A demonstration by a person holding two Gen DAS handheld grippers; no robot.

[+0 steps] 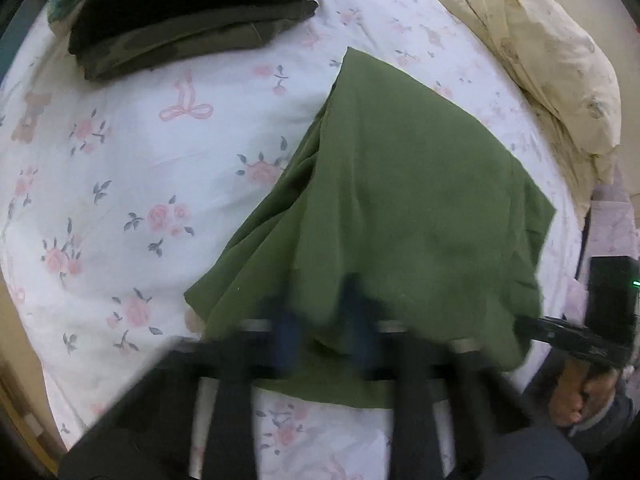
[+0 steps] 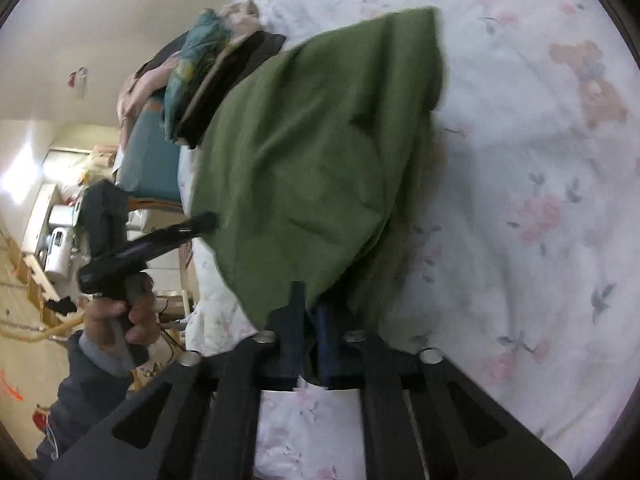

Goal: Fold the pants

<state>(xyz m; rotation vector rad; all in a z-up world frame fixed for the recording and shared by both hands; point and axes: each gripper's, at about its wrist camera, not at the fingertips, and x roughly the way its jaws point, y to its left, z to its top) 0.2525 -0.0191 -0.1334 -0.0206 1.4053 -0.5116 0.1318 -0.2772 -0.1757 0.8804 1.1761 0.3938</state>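
No readable text, labels, brands or numbers in either view. The bed sheet [image 1: 132, 184] carries only a printed pattern of pink roses, bows and a teddy bear, no lettering. The small appliances on the far shelf [image 2: 56, 240] in the right wrist view are too small and blurred to read.

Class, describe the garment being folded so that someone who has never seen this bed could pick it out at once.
Start from the white sheet with pink roses covering the bed. Near its close edge lie the olive-green pants, pinched by the left gripper and right gripper. Unlike the dark folded stack at the far side, they lie loose, alone, and plain green.
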